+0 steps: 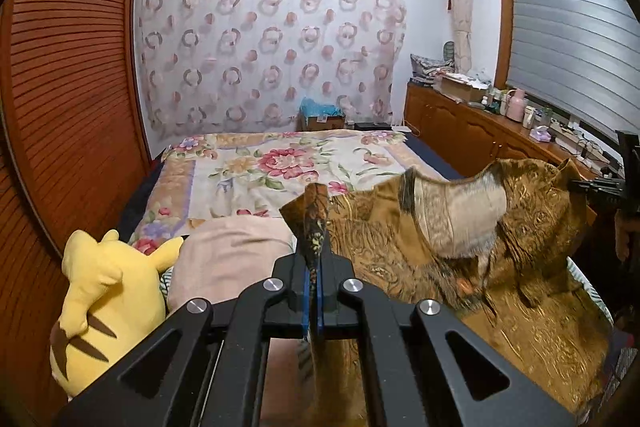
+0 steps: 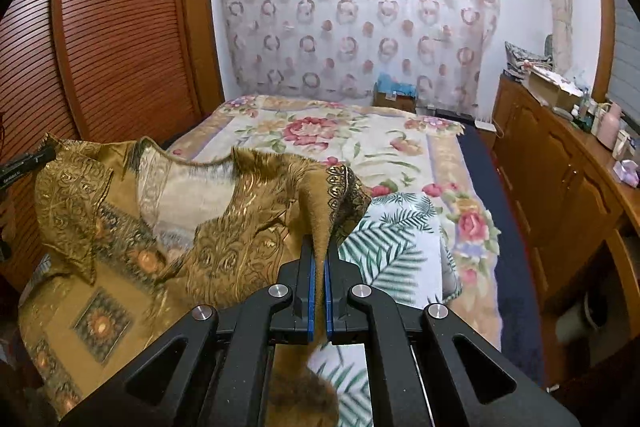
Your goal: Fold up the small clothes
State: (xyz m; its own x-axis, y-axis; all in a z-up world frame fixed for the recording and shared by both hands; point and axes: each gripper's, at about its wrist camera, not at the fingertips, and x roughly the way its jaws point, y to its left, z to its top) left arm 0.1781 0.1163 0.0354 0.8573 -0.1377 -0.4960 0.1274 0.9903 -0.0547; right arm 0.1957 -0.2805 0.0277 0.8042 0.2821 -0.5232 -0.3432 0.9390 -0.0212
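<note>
A brown-gold patterned garment (image 1: 520,227) with a pale lining hangs between my two grippers above the bed. My left gripper (image 1: 314,259) is shut on one corner of it, which sticks up between the blue pads. My right gripper (image 2: 320,255) is shut on the opposite corner of the garment (image 2: 224,247). The right gripper also shows at the right edge of the left wrist view (image 1: 600,185), and the left gripper at the left edge of the right wrist view (image 2: 28,163). The garment's lower part drapes onto the bed.
A floral bedspread (image 1: 280,163) covers the bed. A yellow plush toy (image 1: 104,303) and a pink pillow (image 1: 232,255) lie at its left. A leaf-print cloth (image 2: 392,239) lies to the right. A wooden slatted wardrobe (image 2: 120,27) stands left, a cluttered wooden cabinet (image 1: 480,131) right.
</note>
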